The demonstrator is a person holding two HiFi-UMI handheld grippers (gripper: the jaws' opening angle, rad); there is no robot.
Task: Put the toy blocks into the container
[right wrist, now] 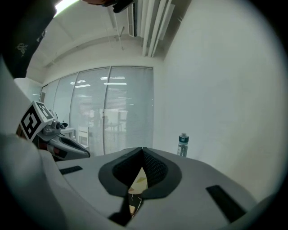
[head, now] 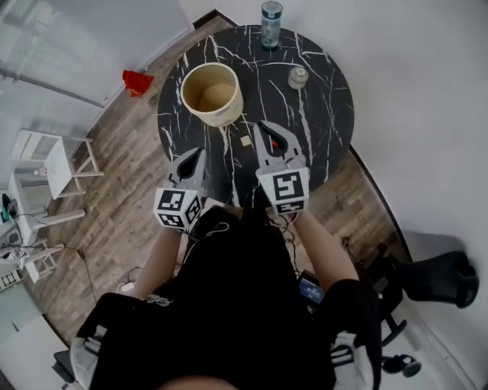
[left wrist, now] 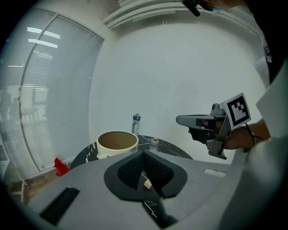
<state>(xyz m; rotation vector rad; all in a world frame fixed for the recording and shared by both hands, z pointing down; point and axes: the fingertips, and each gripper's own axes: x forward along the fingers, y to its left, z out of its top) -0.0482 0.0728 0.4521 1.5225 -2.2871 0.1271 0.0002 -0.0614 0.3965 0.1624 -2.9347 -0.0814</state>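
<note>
The person holds both grippers over the near edge of a round black marble table [head: 328,114].

Left gripper [head: 200,154]: the jaws are fully closed, tip against tip, with nothing clamped. In the left gripper view the pads [left wrist: 135,168] meet at the tip. The toy block [left wrist: 147,183] shows through the gap behind them, lying on the table beyond and not gripped.

Right gripper [head: 264,126]: the jaws are likewise pressed together and empty. In the right gripper view the closed tips [right wrist: 143,152] point towards a water bottle [right wrist: 182,144].

Toy block [head: 245,141]: a small pale cube. It lies on the tabletop between the two grippers, near the right gripper's jaws but clear of them, on the person's side of the container.

Container [head: 212,93]: a cream, open-topped round tub. It stands upright on the left part of the table. No block is visible inside it.

The water bottle [head: 271,23] stands at the far edge. A small lidded jar [head: 297,76] stands right of the container.
</note>
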